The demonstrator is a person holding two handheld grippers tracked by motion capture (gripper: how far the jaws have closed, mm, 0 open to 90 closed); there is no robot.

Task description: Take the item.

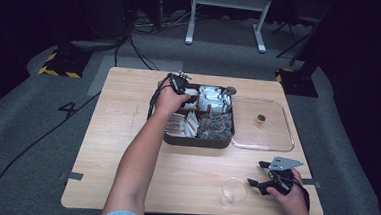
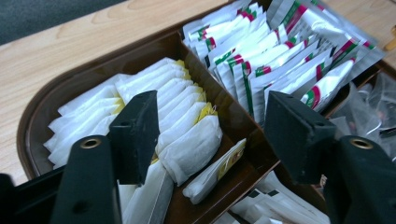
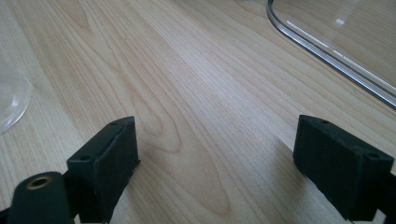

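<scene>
In the high view, the dark brown compartmented plastic tray (image 1: pixel 199 138) sat at the centre of the pale wooden table (image 1: pixel 126 148). The left gripper (image 1: pixel 183 88) hovered over the tray's compartment at ten o'clock, where the white paper tea bags (image 1: pixel 191 95) stood packed. At three o'clock of the tray lay a clear plastic lid (image 1: pixel 276 143) with a small brass-coloured knob (image 1: pixel 261 120). Near the table's front edge, at five o'clock, the right gripper (image 1: pixel 259 176) rested just beside a clear drinking glass (image 1: pixel 233 191), apart from it.

In the left gripper view, the jaws stood wide apart and held nothing, straddling the row of tea bags (image 2: pixel 187 140) from above. At one o'clock of them, past a brown divider, silver foil sachets with red and green print (image 2: pixel 280 56) filled the next compartment. A tea bag would probably be light, soft and easily crushed or torn; I would judge the best hold to be a gentle pinch across the top edge of the end bag, which stood freest from its neighbours.

In the right gripper view, the jaws were likewise spread wide over bare wood, gripping nothing. The glass (image 3: pixel 11 102) curved in at nine o'clock and the lid's rim (image 3: pixel 327 51) ran across at one o'clock.
</scene>
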